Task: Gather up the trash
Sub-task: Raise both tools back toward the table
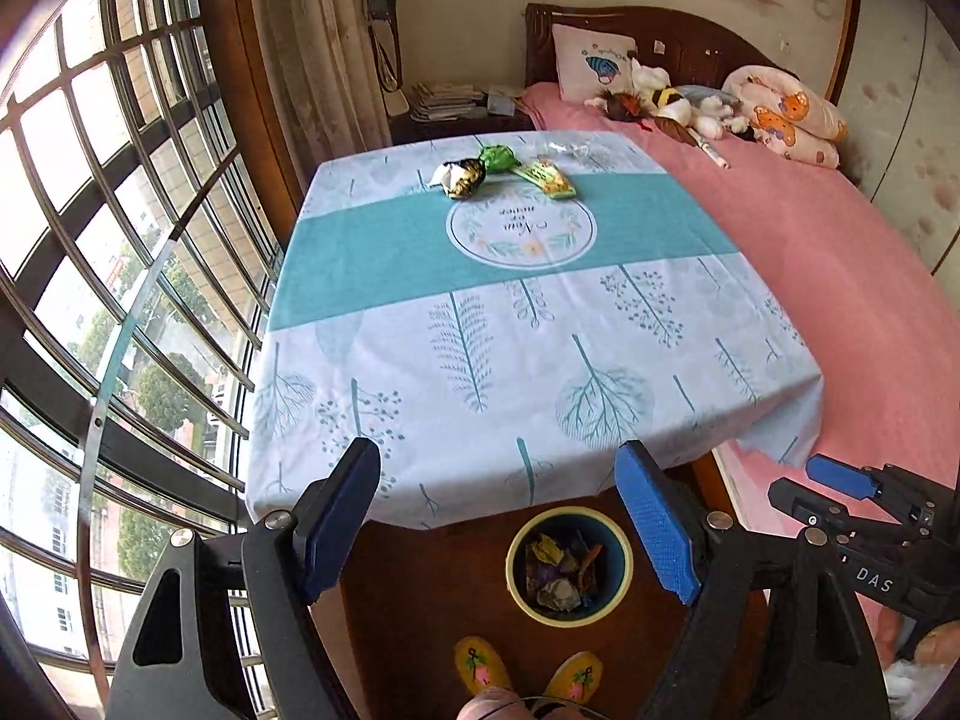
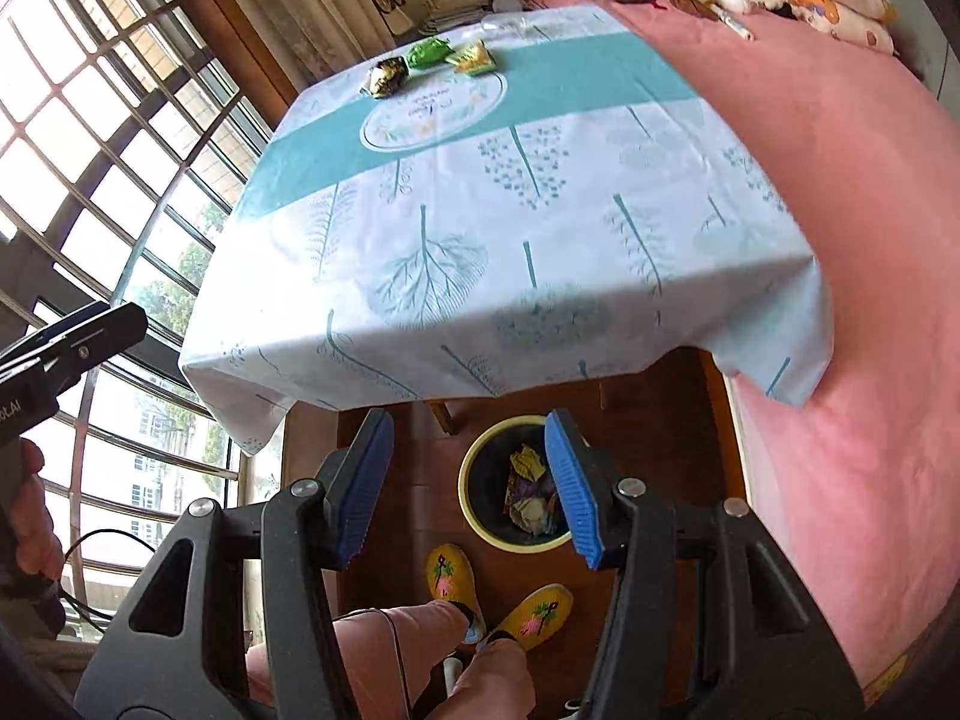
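Three pieces of trash lie at the far side of the table: a crumpled dark and gold wrapper, a crumpled green wrapper and a flat green and yellow packet. A clear plastic piece lies behind them. A small bin with a yellow rim stands on the floor by the table's near edge and holds several crumpled wrappers. My left gripper is open and empty above the near edge. My right gripper is open and empty above the bin; it also shows in the left wrist view.
The table has a light blue tablecloth with a teal band. A bed with a pink sheet runs along its right side, with pillows and soft toys at the head. A barred window is on the left. The person's yellow slippers are near the bin.
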`<state>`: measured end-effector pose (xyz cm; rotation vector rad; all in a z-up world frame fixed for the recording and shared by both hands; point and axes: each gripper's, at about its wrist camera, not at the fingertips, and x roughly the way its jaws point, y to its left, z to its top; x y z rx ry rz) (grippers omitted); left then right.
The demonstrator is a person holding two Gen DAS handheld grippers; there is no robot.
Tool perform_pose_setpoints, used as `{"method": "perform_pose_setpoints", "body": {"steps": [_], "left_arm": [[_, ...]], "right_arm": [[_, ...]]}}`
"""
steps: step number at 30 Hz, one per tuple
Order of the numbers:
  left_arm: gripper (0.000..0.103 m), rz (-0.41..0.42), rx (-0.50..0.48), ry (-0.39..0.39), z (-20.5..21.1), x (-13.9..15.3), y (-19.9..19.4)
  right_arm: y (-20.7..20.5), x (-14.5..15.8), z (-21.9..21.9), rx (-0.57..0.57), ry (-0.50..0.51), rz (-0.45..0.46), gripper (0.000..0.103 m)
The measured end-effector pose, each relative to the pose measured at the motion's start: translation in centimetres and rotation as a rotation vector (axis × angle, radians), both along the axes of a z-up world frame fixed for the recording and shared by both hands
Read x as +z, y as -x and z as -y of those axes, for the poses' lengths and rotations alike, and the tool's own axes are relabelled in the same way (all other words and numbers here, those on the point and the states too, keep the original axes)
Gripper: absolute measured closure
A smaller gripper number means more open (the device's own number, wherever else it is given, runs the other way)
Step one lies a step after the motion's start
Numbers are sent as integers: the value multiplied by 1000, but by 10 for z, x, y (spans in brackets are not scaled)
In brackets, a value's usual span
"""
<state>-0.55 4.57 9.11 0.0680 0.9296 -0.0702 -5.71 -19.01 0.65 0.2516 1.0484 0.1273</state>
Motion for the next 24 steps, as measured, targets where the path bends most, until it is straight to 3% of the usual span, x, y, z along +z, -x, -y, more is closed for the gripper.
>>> {"method": "perform_pose_setpoints", "body": {"steps": [7, 13, 20, 24], "left_arm": [[20, 73, 58, -15, -16, 46, -29], [20, 93, 74, -29, -32, 66, -86], [20, 87, 29, -16, -50, 73, -204], [20, 26, -32, 6, -52, 58, -296]], "right_arm": [[-32, 49, -3, 78, 91, 109, 53], [-81, 82, -1, 61, 98, 175, 53], [-176, 101, 4, 33, 102, 204, 53], [-249, 100, 8, 0, 131, 188, 53]]}}
